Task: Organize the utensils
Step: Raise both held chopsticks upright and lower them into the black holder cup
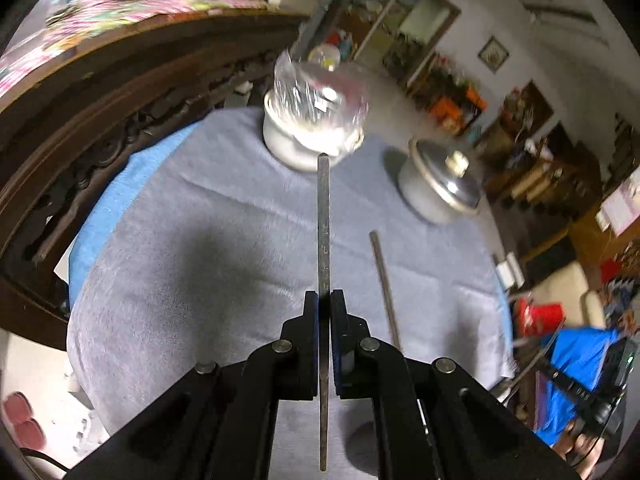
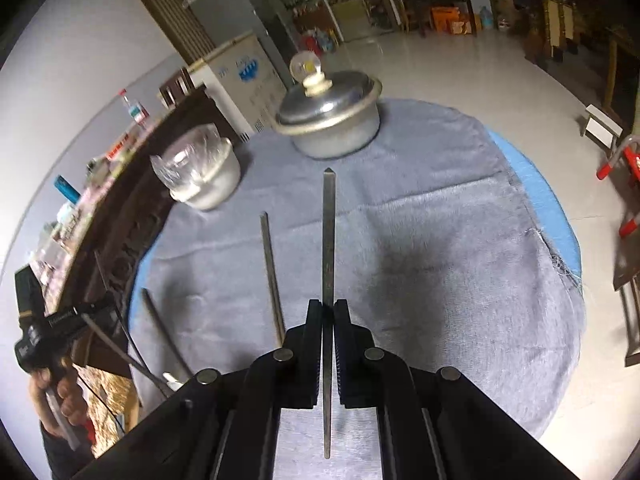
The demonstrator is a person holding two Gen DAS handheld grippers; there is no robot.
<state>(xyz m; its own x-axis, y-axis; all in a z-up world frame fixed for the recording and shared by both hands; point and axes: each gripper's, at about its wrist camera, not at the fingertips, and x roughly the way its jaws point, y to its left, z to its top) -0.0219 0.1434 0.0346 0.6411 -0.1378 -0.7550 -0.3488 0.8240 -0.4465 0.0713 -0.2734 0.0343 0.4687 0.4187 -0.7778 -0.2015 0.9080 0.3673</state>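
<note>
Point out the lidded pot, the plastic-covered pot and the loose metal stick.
Lidded pot (image 2: 332,120), right wrist view, lid dome.
Plastic-covered pot (image 2: 208,184), right wrist view, side wall.
Loose metal stick (image 1: 385,284), left wrist view, mid-shaft.

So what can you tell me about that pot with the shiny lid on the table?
The lidded pot is a squat, round, dull grey vessel that looks like aluminium. Its domed, shinier metal lid is seated on the rim, with a pale knob on top. It stands upright on the grey cloth at the far side of the round table, apart from the plastic-covered pot. Nothing else touches it.

Lidded metal pot (image 2: 332,120); plastic-covered pot (image 2: 204,176) (both on grey cloth (image 2: 440,240)), white freezer (image 2: 240,76)
</note>
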